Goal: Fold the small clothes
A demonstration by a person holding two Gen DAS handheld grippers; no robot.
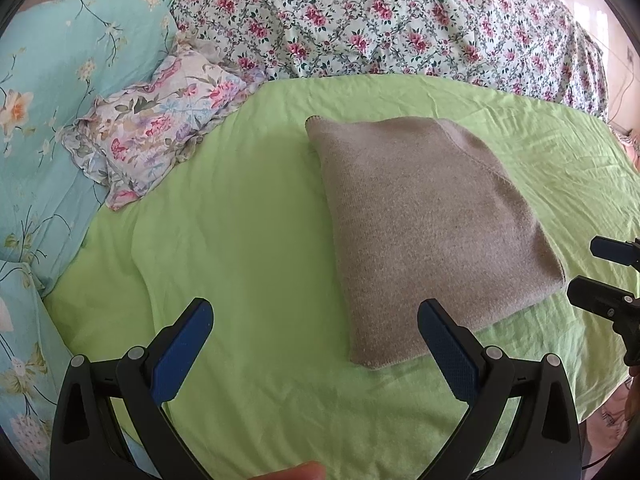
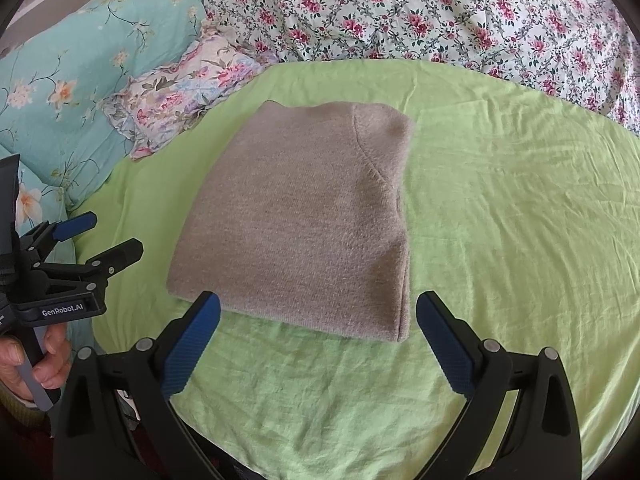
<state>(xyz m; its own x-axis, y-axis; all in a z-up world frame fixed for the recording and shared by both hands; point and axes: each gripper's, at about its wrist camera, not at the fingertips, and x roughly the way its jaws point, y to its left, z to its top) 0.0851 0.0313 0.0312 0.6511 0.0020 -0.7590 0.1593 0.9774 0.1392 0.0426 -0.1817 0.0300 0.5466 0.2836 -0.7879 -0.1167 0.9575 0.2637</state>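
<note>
A grey-beige knitted garment (image 1: 424,224) (image 2: 304,216) lies folded into a flat rectangle on the green sheet (image 1: 240,240) (image 2: 500,220). My left gripper (image 1: 316,320) hovers open over the sheet just left of the garment's near corner, holding nothing. The right gripper (image 2: 318,316) is open too, its blue pads either side of the garment's near edge and slightly above it. Each gripper shows at the edge of the other's view: the right gripper (image 1: 588,268) at the garment's right corner, the left gripper (image 2: 108,236) to the garment's left, held by a hand (image 2: 44,360).
A small floral pillow (image 1: 160,120) (image 2: 180,96) lies at the back left. A turquoise floral quilt (image 1: 60,100) (image 2: 80,80) borders the left side, and a white quilt with pink flowers (image 1: 380,20) (image 2: 440,12) runs along the back. The bed's edge drops off at the near right.
</note>
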